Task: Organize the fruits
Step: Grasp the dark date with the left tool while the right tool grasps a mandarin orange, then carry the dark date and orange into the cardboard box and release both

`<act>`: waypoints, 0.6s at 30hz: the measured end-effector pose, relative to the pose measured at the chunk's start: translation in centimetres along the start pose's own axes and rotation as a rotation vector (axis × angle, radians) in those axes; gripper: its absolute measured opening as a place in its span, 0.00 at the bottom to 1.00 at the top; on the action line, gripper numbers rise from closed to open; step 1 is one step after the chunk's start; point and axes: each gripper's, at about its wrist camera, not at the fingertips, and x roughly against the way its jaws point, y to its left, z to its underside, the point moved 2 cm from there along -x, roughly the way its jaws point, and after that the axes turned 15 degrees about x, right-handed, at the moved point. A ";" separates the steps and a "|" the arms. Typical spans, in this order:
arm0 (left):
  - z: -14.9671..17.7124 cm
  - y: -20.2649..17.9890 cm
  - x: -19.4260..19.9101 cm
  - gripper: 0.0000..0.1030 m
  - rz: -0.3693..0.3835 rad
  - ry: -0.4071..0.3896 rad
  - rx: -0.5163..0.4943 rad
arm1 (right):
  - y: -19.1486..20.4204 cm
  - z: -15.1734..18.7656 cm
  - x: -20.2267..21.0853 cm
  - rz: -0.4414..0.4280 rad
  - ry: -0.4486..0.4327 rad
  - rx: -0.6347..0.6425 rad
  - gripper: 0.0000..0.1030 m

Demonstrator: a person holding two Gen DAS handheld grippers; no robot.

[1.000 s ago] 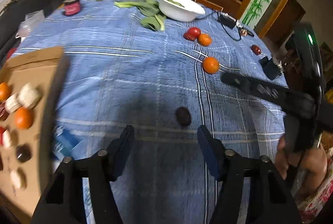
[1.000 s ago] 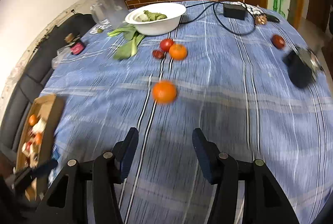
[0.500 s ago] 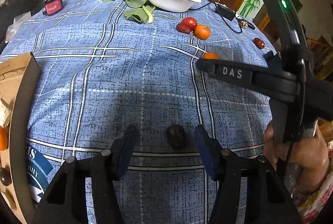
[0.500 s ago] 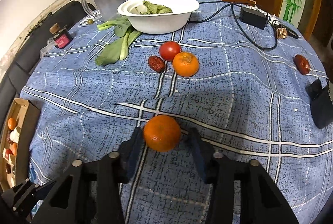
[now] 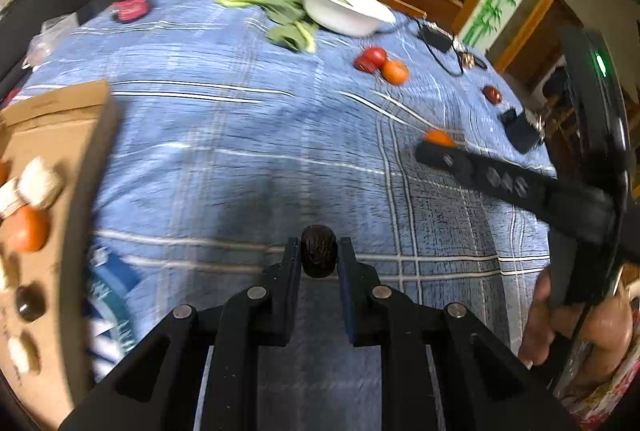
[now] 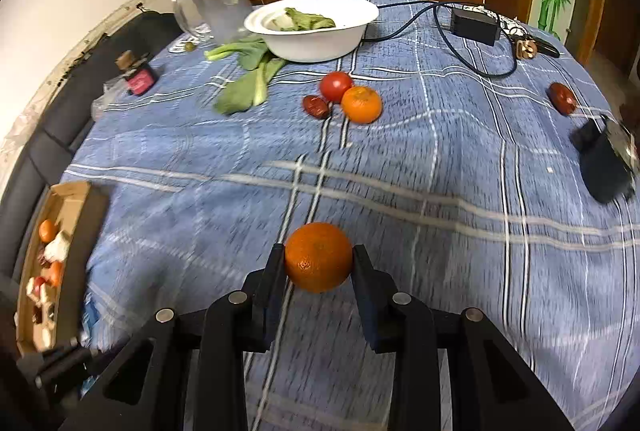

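Note:
My left gripper is shut on a small dark wrinkled fruit, gripped between both pads above the blue checked tablecloth. My right gripper has an orange between its fingers; the jaws are closing and both pads press on its sides. In the left wrist view, the right gripper reaches in from the right, with the orange at its tip. An open cardboard box holding sorted fruit lies at the table's left edge, and it is also in the right wrist view as the box.
A tomato, a second orange and a red date lie together mid-table. Another date lies far right. A white bowl, greens, a clear jug, a jar and a power adapter stand behind.
Both grippers have shut: the left on the dark fruit, the right on the orange. The left view has swung left, so more of the box shows.

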 end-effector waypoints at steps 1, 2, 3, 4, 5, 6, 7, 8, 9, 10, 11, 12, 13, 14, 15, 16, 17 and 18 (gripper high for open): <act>0.0 0.5 0.7 0.17 0.000 -0.008 0.007 | 0.7 0.3 0.7 -0.009 -0.006 0.007 0.34; -0.1 1.3 1.8 0.17 -0.001 -0.021 0.020 | 1.5 0.6 1.3 -0.018 -0.013 0.017 0.34; -0.1 2.0 2.7 0.17 0.001 -0.030 0.032 | 2.4 0.8 1.9 -0.025 -0.020 0.029 0.34; -0.1 2.8 3.8 0.17 0.004 -0.042 0.046 | 3.5 1.0 2.5 -0.036 -0.025 0.044 0.34; -0.2 3.8 5.1 0.17 0.001 -0.060 0.057 | 4.5 1.1 2.9 -0.047 -0.029 0.057 0.34; -0.2 4.6 6.0 0.17 -0.006 -0.075 0.063 | 5.7 1.2 3.4 -0.061 -0.034 0.072 0.34; -0.2 5.7 7.4 0.17 -0.017 -0.094 0.070 | 7.1 1.3 3.8 -0.076 -0.040 0.089 0.34; -0.3 6.5 8.2 0.17 -0.028 -0.106 0.074 | 8.4 1.3 4.2 -0.091 -0.044 0.106 0.34; -0.3 7.5 9.1 0.17 -0.040 -0.118 0.077 | 9.7 1.4 4.5 -0.108 -0.047 0.119 0.34; -0.2 8.6 10.1 0.17 -0.055 -0.130 0.079 | 11.2 1.5 4.9 -0.133 -0.050 0.130 0.34; -0.1 9.9 11.0 0.17 -0.077 -0.142 0.083 | 12.5 1.6 5.1 -0.156 -0.049 0.138 0.34; 0.1 11.0 11.8 0.17 -0.092 -0.148 0.089 | 14.2 1.6 5.2 -0.186 -0.047 0.150 0.34; 0.2 12.2 12.4 0.17 -0.110 -0.152 0.098 | 15.7 1.6 5.3 -0.210 -0.043 0.159 0.34; 0.4 13.6 12.9 0.17 -0.128 -0.154 0.110 | 17.2 1.7 5.2 -0.235 -0.039 0.170 0.34; 0.5 15.0 13.3 0.17 -0.145 -0.152 0.121 | 18.7 1.7 5.2 -0.260 -0.033 0.185 0.34; 0.6 16.2 13.6 0.17 -0.159 -0.149 0.134 | 20.7 1.8 5.1 -0.289 -0.026 0.205 0.34; 0.7 17.6 13.8 0.17 -0.172 -0.143 0.153 | 22.1 1.9 5.0 -0.308 -0.020 0.222 0.34; 0.8 18.8 13.9 0.17 -0.182 -0.137 0.171 | 23.2 1.9 4.8 -0.323 -0.015 0.238 0.35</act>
